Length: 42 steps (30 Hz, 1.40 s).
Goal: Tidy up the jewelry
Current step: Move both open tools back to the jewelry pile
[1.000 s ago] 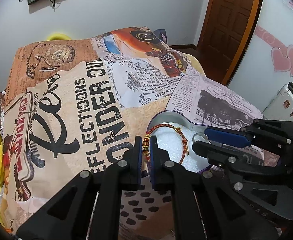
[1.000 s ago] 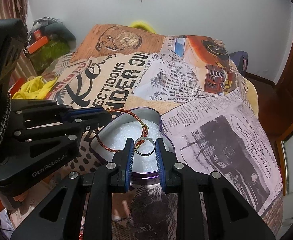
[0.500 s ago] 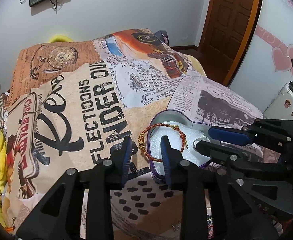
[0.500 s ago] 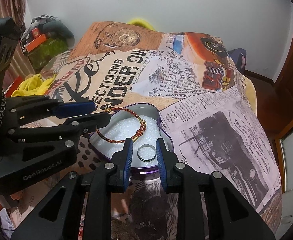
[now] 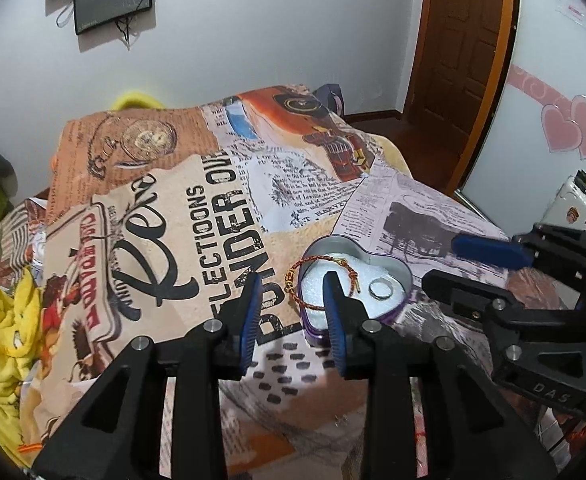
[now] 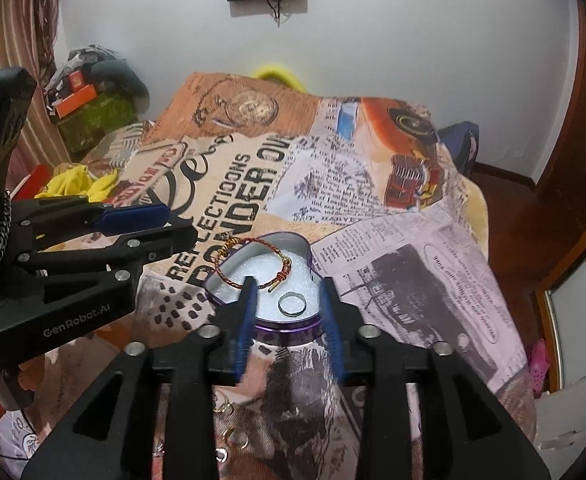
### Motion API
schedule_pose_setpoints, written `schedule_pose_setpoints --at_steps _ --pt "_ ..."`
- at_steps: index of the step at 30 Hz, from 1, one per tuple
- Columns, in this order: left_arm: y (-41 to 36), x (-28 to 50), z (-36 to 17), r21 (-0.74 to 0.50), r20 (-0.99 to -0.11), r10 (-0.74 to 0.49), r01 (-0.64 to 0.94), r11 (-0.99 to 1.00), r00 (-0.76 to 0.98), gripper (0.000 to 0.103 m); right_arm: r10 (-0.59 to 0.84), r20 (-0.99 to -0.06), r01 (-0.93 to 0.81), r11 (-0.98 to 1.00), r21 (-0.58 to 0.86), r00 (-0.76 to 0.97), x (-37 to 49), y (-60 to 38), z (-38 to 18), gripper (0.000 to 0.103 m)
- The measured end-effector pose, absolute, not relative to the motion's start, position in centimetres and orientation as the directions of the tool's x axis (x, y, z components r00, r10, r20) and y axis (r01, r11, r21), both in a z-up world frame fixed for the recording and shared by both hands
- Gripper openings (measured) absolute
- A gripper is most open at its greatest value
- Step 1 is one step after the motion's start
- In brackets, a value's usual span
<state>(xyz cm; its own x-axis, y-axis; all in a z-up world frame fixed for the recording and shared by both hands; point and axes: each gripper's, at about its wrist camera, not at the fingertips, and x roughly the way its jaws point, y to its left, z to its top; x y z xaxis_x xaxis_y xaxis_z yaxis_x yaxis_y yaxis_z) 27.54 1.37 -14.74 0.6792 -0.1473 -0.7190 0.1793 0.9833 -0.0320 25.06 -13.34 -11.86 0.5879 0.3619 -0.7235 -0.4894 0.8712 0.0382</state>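
Observation:
A purple heart-shaped tin (image 5: 401, 276) (image 6: 293, 327) with white foam lining sits on the printed bedspread. A red-and-gold bracelet (image 5: 293, 280) (image 6: 229, 250) lies half in the tin, draped over its left rim. A silver ring (image 5: 380, 289) (image 6: 291, 304) lies flat on the foam. My left gripper (image 5: 291, 304) is open and empty, just in front of the tin's left side. My right gripper (image 6: 289, 302) is open and empty, its fingers straddling the ring from above the near rim. Each gripper shows in the other's view, the right one (image 5: 453, 262) and the left one (image 6: 173, 224).
The bedspread (image 5: 173, 220) covers the bed. Yellow cloth (image 5: 1, 340) lies at its left edge. Small gold rings (image 6: 229, 436) lie on the spread near me. A wooden door (image 5: 461, 60) stands at the back right; clutter (image 6: 89, 108) sits at the back left.
My left gripper opened and let go of the bracelet, which now rests on the tin. My right gripper opened and dropped the ring onto the foam. Both pulled back slightly.

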Motion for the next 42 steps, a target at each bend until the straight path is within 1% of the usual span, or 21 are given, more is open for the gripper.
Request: schedule_pose_setpoints --at_steps 1,7,16,26,35,42 --pt "1.3 27.1 -14.4 -0.026 -0.714 -0.144 0.18 0.983 0.685 0.035 0.363 -0.714 -0.487 0.873 0.035 0.599 24.6 -13.5 -11.4 0.038" --pt "0.9 23.9 -12.4 0.013 -0.678 -0.128 0.186 0.982 0.724 0.043 0.372 -0.685 -0.475 0.879 0.043 0.627 22.9 -14.4 -9.8 0.038" --pt "0.7 19.9 -11.4 0.023 -0.666 -0.13 0.194 0.981 0.734 0.049 0.373 -0.675 -0.475 0.879 0.037 0.637 20.2 -15.3 -9.0 0.038" --pt "0.5 17.7 -14.6 0.007 -0.741 -0.13 0.201 0.979 0.658 0.05 0.36 -0.712 -0.488 0.873 0.028 0.603 17.7 -15.7 -10.9 0.038" --pt "-0.4 16.4 -18.2 -0.059 -0.81 -0.179 0.226 0.972 0.558 0.05 0.347 -0.762 -0.495 0.868 0.04 0.547 16.6 -16.2 -13.6 0.038" --pt "-1.8 15.7 -20.0 -0.11 -0.835 -0.228 0.255 0.961 0.501 0.05 0.33 -0.797 -0.495 0.868 0.045 0.505 16.1 -16.4 -15.8 0.038"
